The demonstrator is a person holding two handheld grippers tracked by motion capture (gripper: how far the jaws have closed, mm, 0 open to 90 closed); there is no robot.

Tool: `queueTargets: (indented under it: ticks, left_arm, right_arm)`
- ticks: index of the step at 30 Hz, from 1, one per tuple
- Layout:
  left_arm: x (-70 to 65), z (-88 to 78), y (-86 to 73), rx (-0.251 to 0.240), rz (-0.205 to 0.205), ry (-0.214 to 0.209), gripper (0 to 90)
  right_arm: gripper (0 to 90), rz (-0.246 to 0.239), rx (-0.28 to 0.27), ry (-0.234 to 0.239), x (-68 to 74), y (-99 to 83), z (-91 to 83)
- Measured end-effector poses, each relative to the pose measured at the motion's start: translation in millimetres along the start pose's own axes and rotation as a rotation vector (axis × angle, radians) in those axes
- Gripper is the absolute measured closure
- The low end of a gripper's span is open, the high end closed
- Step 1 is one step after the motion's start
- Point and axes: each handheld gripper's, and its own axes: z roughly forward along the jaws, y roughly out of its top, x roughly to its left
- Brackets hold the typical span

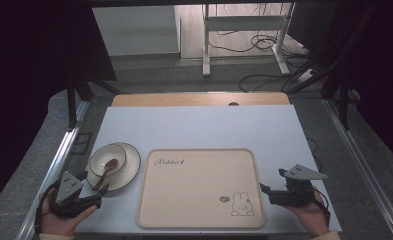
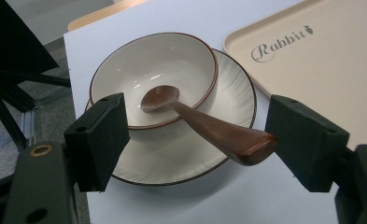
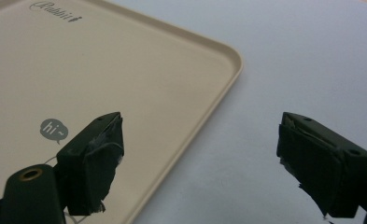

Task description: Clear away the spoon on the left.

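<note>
A cream bowl (image 1: 107, 158) (image 2: 153, 77) with a dark rim sits on a ribbed cream plate (image 1: 125, 170) (image 2: 172, 158) at the table's left. A brown wooden spoon (image 1: 105, 173) (image 2: 209, 128) rests with its head in the bowl and its handle over the rim. My left gripper (image 1: 95, 195) (image 2: 200, 144) is open just before the plate, its jaws on either side of the spoon's handle end. A beige tray (image 1: 199, 187) (image 3: 102, 79) with a rabbit print lies in the middle. My right gripper (image 1: 268, 192) (image 3: 200, 158) is open above the tray's right edge.
The white tabletop (image 1: 199, 127) (image 3: 312, 60) lies on a wooden board (image 1: 199, 99). Metal rails run along both table sides. Beyond the far edge stand a white desk frame (image 1: 244, 30) and loose cables (image 1: 264, 42) on the floor.
</note>
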Motion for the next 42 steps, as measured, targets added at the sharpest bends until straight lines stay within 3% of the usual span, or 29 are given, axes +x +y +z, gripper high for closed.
queueTargets:
  ticks: [5, 12, 21, 37, 42]
  left_arm:
    - [-0.8, 2.4, -2.5, 0.010, 0.024, 0.005, 27.4]
    - [-4.0, 4.6, -2.9, 0.024, 0.056, 0.003, 44.3]
    - [-5.6, 5.4, -3.7, 0.035, 0.084, 0.005, 57.5]
    - [-4.7, 7.0, -4.6, 0.055, 0.075, 0.031, 76.3]
    - [-5.2, 6.7, -4.0, 0.058, 0.075, 0.044, 78.4]
  right_arm:
    - [15.4, -0.001, 0.000, 0.000, 0.1, -0.1, -0.1]
    - [15.4, -0.001, 0.003, 0.000, 0.3, -0.3, 0.1]
    - [15.4, -0.001, 0.004, -0.002, 0.2, -0.4, 0.4]
    - [15.4, -0.007, 0.007, -0.004, 0.5, -0.4, 0.6]
    - [15.4, -0.009, 0.008, -0.004, 0.6, -0.4, 0.7]
